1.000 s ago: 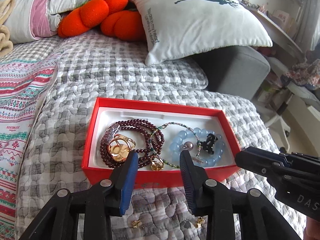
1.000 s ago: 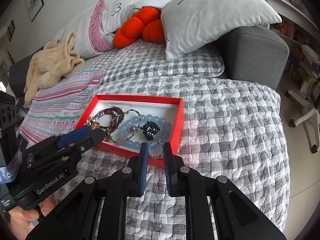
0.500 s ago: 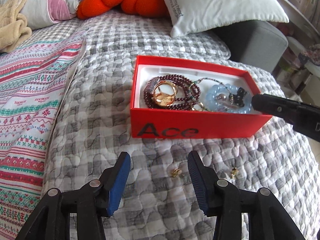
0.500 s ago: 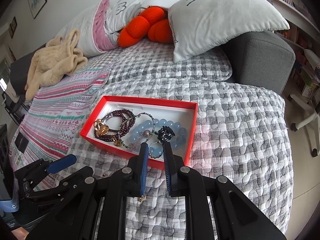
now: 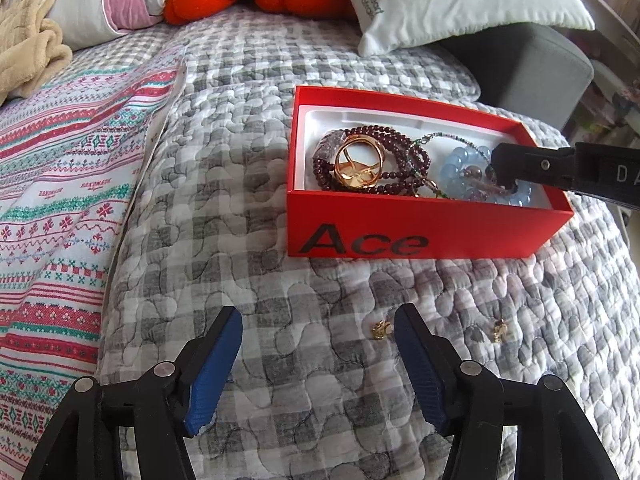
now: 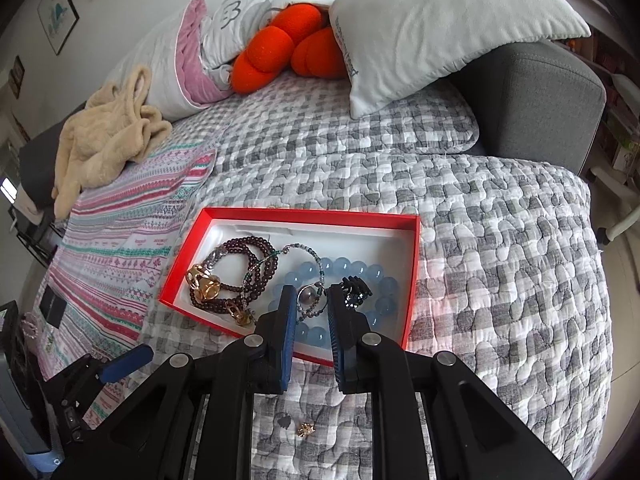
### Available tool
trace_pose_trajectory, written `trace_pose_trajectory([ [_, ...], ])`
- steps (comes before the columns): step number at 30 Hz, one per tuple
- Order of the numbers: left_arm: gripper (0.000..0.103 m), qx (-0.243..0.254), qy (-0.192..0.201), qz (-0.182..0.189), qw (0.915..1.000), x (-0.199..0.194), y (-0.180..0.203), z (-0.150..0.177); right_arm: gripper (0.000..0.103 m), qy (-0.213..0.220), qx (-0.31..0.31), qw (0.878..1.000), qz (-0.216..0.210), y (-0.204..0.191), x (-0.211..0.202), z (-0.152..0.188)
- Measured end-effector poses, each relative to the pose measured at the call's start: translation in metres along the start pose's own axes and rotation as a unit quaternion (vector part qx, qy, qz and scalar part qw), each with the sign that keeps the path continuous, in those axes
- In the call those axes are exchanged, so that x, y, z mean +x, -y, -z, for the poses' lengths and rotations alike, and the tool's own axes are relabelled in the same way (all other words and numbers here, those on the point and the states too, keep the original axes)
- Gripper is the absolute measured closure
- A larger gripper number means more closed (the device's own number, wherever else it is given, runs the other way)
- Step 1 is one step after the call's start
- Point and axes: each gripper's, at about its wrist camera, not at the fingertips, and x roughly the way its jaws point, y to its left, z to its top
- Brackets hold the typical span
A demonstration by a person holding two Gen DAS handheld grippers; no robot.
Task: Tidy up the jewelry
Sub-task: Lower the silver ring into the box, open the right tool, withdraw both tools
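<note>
A red "Ace" box (image 5: 424, 240) (image 6: 412, 256) lies on the grey checked quilt. It holds a dark red bead bracelet (image 5: 400, 152) (image 6: 248, 252), a gold ring (image 5: 360, 164) (image 6: 204, 284), a light blue bead bracelet (image 5: 460, 168) (image 6: 352, 268) and a small ring with a bead (image 6: 310, 298). My right gripper (image 6: 312, 300) is slightly open over the box, the small ring between its tips; it also shows in the left wrist view (image 5: 504, 176). My left gripper (image 5: 318, 320) is open and empty in front of the box. Two gold earrings (image 5: 380, 329) (image 5: 499, 329) lie on the quilt; one shows in the right wrist view (image 6: 306, 429).
A white pillow (image 6: 432, 28), an orange plush (image 6: 288, 44) and a beige blanket (image 6: 104, 136) lie at the back. A striped patterned cloth (image 5: 60, 184) covers the left side. A grey sofa arm (image 6: 536, 96) stands at the right, with the bed edge beyond.
My left gripper has pulled back from above the box and opened wider. My right gripper has moved forward over the box and parted slightly around the small ring.
</note>
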Motion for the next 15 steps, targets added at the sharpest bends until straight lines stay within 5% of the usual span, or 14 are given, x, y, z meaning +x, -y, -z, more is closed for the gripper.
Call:
trace_pose_trajectory([
  [5, 0.036, 0.000, -0.004, -0.001, 1.0000, 0.001, -0.001, 0.000, 0.084, -0.002, 0.015, 1.000, -0.014, 0.002, 0.002, -0.003],
  [8, 0.036, -0.004, -0.003, 0.000, 1.0000, 0.001, -0.003, 0.000, 0.069, 0.002, 0.009, 1.000, -0.022, 0.001, -0.003, -0.003],
  [15, 0.036, -0.009, 0.000, 0.004, 1.0000, -0.003, -0.005, 0.002, 0.068, 0.009, 0.005, 1.000, -0.019, -0.002, -0.022, 0.003],
])
